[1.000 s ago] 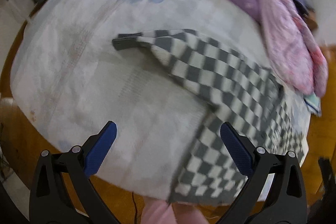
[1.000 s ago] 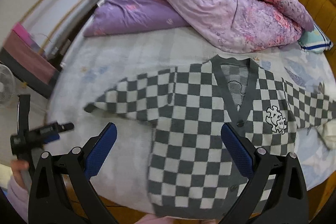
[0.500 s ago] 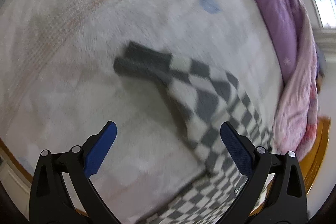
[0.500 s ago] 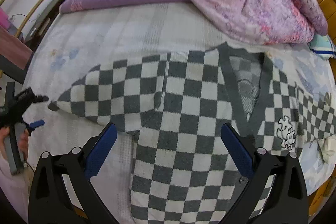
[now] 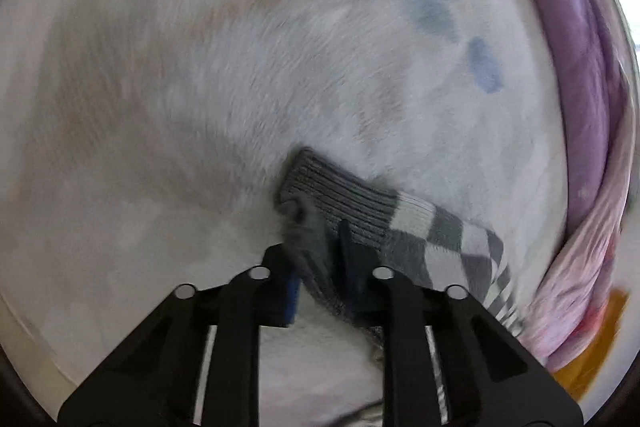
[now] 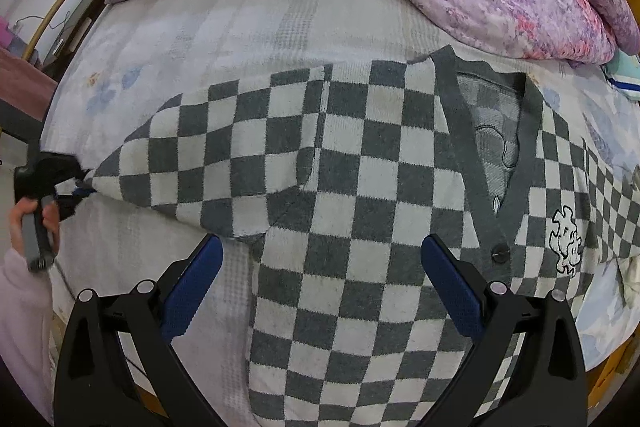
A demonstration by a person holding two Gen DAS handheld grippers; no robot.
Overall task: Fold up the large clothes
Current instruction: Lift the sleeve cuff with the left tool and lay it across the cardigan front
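Under the left gripper (image 5: pixel 320 247), closing jaws pinch the cardigan's grey cuff (image 5: pixel 332 187) on the sheet (image 5: pixel 200 87); from the right wrist, the cardigan (image 6: pixel 360 187) lies flat, the right gripper (image 6: pixel 320 267) hovering wide above it

Cardigan (image 6: pixel 360 227): grey/white checkerboard knit, V-neck, buttoned, white chest patch. Flat, front up on bed, sleeves spread out. Grey ribbed cuff (image 5: pixel 332 195) bunched, lifted at one edge.

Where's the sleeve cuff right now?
Left wrist view, centre: the grey cuff lies on the white bedsheet, between the closing left gripper fingers.
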